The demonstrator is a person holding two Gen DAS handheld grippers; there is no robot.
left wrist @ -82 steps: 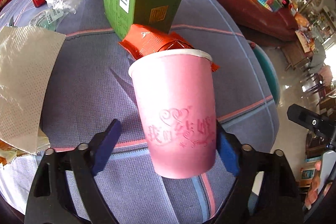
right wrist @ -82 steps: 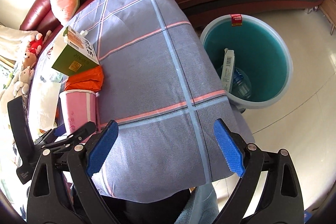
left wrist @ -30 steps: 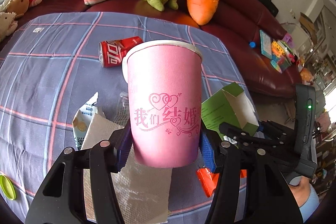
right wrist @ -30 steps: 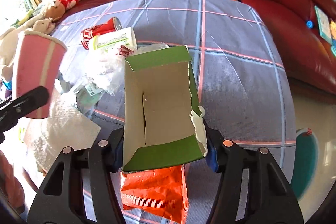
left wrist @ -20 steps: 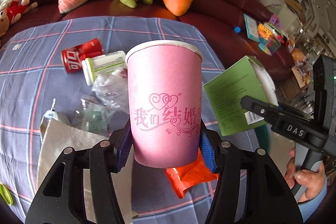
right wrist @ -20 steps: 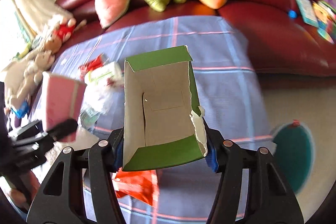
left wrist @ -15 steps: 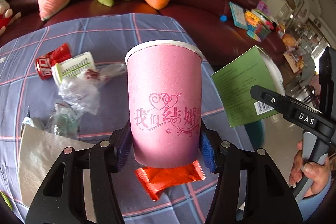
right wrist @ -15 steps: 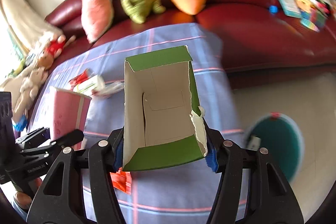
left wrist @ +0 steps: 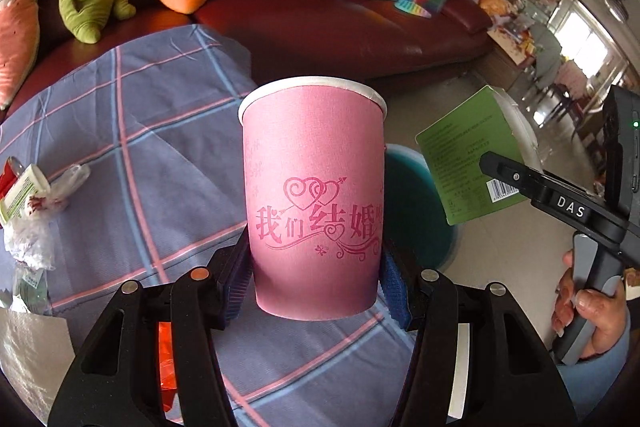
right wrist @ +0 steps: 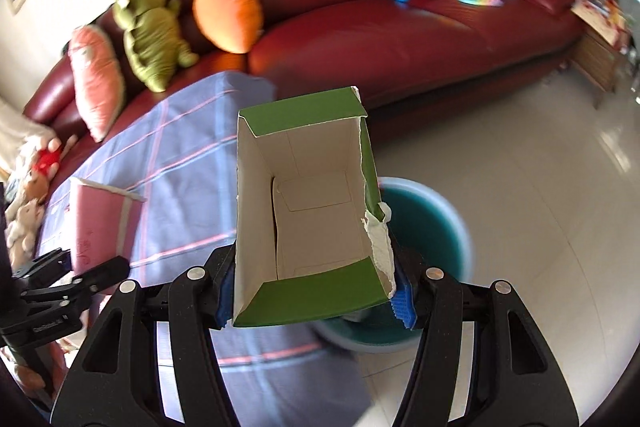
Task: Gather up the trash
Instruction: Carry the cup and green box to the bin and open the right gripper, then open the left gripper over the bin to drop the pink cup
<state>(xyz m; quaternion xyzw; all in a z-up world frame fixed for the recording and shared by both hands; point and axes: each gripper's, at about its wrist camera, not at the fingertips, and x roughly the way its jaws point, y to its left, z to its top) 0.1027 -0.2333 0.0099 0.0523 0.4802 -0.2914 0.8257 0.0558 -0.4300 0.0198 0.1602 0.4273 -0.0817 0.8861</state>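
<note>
The right tongs (right wrist: 314,297), pinching our torn green carton (right wrist: 308,211), sit nearer the teal bin (right wrist: 432,227) at lower right; the left tongs (left wrist: 316,281) clamp our upright pink cup (left wrist: 314,195).

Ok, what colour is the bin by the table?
Teal inside, with a pale blue rim; the right wrist view shows it best.

matt pink paper cup (left wrist: 314,195); torn green cardboard box (right wrist: 308,223), plain inside; glossy dark-red leather sofa (right wrist: 400,27); woven checked cloth (left wrist: 168,155).
</note>
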